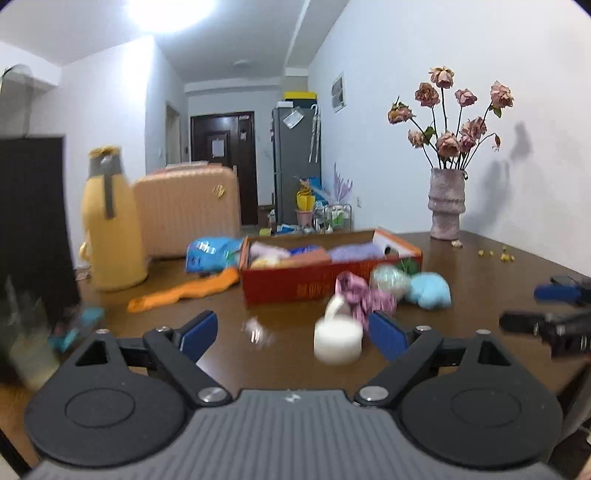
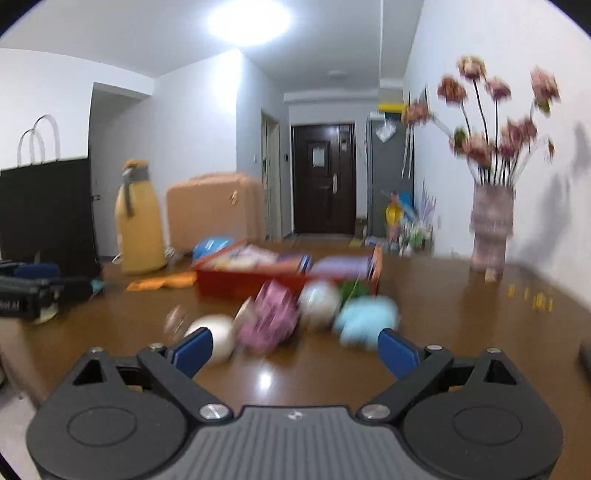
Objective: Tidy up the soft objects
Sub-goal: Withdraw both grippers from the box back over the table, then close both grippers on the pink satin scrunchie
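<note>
A bright ceiling lamp (image 2: 248,19) blows out to white in both views and lights the room evenly. Its glare spots the glossy brown surface (image 2: 265,380). The vase of flowers (image 1: 446,201) throws soft grey shadows on the wall. Motion blur smears the soft things, worse in the right view. Fisheye bending curves walls, and the corners go black.

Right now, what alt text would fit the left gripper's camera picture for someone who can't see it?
The open left gripper hovers over a brown table, empty, facing a white roll, pink cloth and blue fluff before a red box of soft things.
</note>
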Motion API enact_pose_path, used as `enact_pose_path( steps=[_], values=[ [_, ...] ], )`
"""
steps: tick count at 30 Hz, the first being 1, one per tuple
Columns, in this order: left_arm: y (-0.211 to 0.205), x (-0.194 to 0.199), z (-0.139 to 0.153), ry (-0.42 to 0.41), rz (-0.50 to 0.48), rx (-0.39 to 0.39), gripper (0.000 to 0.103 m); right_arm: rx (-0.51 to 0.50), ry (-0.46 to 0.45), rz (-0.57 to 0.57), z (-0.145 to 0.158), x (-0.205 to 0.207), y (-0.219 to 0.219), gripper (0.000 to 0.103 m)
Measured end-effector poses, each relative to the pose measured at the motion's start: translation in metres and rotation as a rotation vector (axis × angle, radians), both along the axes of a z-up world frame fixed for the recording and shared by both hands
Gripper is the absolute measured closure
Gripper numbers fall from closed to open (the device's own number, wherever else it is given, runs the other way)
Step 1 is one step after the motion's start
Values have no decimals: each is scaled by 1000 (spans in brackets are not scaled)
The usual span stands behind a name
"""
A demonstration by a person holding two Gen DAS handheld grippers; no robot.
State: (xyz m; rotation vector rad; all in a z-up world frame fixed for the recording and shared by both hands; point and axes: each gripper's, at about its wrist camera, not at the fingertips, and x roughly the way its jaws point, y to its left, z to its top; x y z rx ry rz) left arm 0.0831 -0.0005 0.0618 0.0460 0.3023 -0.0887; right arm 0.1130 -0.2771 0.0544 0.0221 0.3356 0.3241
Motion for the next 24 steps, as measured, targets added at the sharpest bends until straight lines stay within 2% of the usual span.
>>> enact_pose_path(
  steps=[2,4,9,13,18,20,22,24],
  values=[
    [7,-18,-7,10,-12,-13,12,36,46,18,-16,-23,5,7],
    [10,-26,-8,3,-10,8,12,41,72,32,-25,-40,11,7],
    [19,-20,-6,8,27,-23,12,-2,55,23,-27,-46,14,7],
    [17,-11,-17,49,20,-23,12,28,65,6,-29,-40,12,7],
    [16,12,-31,115,-21,-69,12,54,96,4,-38,-22,11,9],
    [12,28,-36,140,-38,-75,15,71,130,0,-42,-7,9,13],
    [7,49,-37,158,-61,-84,19,81,165,0,-44,10,8,25],
    [0,70,-34,171,-77,-95,28,78,188,-2,-43,30,8,28]
  ],
)
